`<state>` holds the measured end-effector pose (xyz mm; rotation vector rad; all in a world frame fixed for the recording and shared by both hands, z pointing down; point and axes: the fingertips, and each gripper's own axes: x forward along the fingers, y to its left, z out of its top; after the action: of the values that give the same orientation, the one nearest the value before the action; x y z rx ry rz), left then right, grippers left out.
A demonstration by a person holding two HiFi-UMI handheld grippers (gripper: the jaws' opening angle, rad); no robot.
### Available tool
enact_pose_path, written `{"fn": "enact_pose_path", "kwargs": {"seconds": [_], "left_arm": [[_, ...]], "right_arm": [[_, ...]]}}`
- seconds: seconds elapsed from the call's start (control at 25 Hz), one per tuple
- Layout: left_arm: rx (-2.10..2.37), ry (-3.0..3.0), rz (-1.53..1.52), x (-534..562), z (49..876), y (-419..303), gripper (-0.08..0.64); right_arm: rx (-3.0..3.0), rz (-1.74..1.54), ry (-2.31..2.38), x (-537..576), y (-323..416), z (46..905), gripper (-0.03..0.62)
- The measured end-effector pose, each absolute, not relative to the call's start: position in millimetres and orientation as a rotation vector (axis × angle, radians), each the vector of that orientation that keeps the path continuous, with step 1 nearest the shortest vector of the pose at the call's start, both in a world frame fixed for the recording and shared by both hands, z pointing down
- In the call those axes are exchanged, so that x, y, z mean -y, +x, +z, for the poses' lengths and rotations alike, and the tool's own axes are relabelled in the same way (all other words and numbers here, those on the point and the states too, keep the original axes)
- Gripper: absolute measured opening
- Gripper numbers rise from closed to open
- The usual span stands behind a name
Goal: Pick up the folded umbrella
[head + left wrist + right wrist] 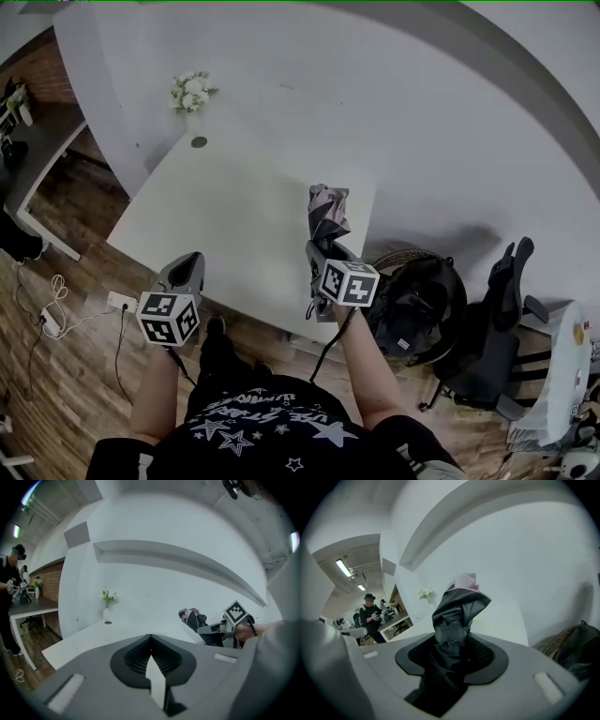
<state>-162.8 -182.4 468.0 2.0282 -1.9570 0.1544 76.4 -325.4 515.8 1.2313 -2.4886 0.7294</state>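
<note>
The folded umbrella [328,214] is dark grey with a pale lining at its top end. My right gripper [323,255] is shut on its lower part and holds it up over the near right corner of the white table [234,206]. In the right gripper view the umbrella [457,616] fills the space between the jaws of the right gripper [454,644] and sticks out ahead. My left gripper [187,267] hangs at the table's near edge, to the left, jaws shut and empty. The left gripper view shows its own tips [150,639] meeting, with the umbrella [191,617] far to the right.
A small vase of white flowers [192,94] stands at the table's far corner by the wall. A black bag in a basket [417,300] and an office chair [497,328] are on the right. A power strip [120,302] and cables lie on the floor at left. A person [370,613] stands far off.
</note>
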Motion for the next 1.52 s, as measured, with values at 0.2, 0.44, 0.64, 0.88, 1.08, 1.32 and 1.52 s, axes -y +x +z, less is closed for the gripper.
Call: {"fn": "enact_pose_path", "kwargs": {"seconds": [0.2,0.44,0.64,0.88,1.08,1.32,1.52], "left_arm": [[1.991,2.007,0.144,160,465,-155,0.003],[1.993,1.990,0.143,145,472,-152,0.003],[1.987,1.981,0.137,131,476,-155,0.003],[1.967,1.973,0.125,90,480,-157,0.003],[1.954,1.985,0.125,52,478,-152,0.003],[1.956,1.997,0.120,5,474,-143,0.003],[1.958,1.995,0.116,-27,474,-138,0.003]], "right_arm": [[2.521,0.726,1.159,304,76,519,0.216],[2.528,0.727,1.124,290,75,527,0.215],[2.509,0.733,1.111,276,67,534,0.215],[2.505,0.732,1.114,234,64,530,0.215],[2.513,0.729,1.125,195,68,524,0.215],[2.486,0.727,1.150,146,83,530,0.215],[2.475,0.739,1.154,114,91,532,0.215]]}}
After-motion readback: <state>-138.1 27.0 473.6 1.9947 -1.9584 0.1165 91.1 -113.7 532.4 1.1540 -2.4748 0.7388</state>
